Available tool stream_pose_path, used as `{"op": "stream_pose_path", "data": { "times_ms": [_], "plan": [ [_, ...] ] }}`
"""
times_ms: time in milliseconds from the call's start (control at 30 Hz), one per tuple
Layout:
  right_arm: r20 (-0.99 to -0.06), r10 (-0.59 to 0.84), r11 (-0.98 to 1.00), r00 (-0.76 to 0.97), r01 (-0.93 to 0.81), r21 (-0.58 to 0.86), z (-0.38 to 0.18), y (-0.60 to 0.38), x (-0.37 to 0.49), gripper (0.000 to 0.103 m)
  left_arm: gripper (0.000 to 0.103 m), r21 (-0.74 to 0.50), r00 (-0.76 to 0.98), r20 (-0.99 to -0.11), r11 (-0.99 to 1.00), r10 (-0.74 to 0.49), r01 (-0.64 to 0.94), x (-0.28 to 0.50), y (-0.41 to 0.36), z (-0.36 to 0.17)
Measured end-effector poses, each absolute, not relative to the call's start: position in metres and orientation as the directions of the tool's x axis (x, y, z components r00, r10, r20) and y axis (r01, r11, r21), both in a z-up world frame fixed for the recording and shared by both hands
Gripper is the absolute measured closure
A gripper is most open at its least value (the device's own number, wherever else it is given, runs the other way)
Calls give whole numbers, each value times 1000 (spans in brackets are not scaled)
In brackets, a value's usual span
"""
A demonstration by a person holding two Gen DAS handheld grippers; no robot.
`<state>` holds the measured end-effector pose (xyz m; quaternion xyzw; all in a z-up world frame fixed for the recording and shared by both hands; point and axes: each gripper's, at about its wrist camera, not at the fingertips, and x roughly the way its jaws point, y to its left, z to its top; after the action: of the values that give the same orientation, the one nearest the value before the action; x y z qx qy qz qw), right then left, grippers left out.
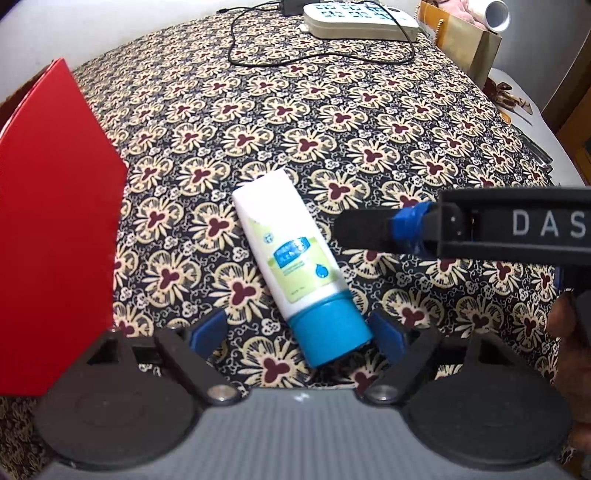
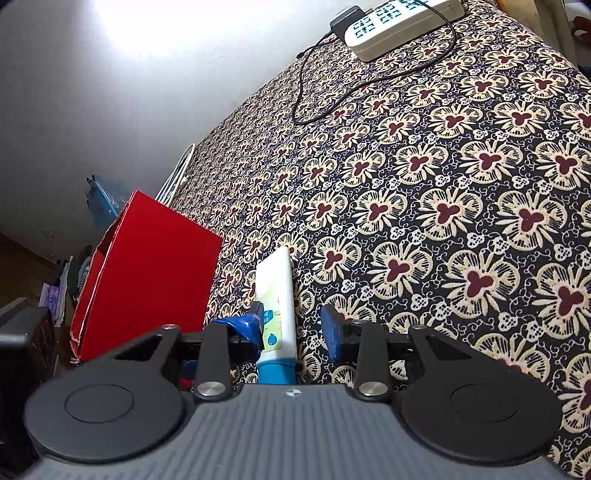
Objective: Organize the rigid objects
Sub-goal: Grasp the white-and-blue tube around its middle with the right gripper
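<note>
Left gripper (image 1: pixel 298 328), jaws spread wide, straddles the blue cap of a white tube (image 1: pixel 291 254) lying flat on the patterned bedspread (image 1: pixel 369 140). Right gripper (image 2: pixel 295 325), also spread and holding nothing, hovers at the tube's midsection. The tube looks light, its body squeezable and slick (the cap is the stiffer, safer hold). A red box (image 1: pixel 55 229) stands near, left. Farther back: a power strip (image 1: pixel 360 20).

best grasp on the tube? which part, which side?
Probably the white body just above the blue cap. The tube lies flat on the bedspread, tapering to a thin crimped far end, so the part near the cap looks thickest and firmest. Come from above, fingers straddling its width. The open right gripper already brackets it; the left gripper is open around the cap.
</note>
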<state>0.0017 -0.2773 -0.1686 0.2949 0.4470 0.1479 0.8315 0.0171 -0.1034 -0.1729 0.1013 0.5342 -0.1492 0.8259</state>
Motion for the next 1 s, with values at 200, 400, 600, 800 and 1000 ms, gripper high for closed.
{"op": "stream_pose_path", "data": {
  "times_ms": [200,400,600,800,1000],
  "plan": [
    [-653,533,780,538,-14,625,-171,-275,6,86,20,-3,384,-911,933,-151,360,22,-104,-174],
    [-645,552,771,529,-29,636,-173,-272,12,86,21,-21,383,-907,926,-176,377,22,-101,-174],
    [-643,580,758,499,-42,651,-178,-269,18,85,21,-47,386,-896,911,-219,409,15,-99,-174],
    [-646,586,756,489,-41,654,-183,-268,23,85,21,-44,398,-889,907,-227,418,15,-101,-174],
    [-628,638,711,446,-28,702,-194,-263,29,86,21,-55,420,-873,904,-250,424,14,-97,-174]
  ]
}}
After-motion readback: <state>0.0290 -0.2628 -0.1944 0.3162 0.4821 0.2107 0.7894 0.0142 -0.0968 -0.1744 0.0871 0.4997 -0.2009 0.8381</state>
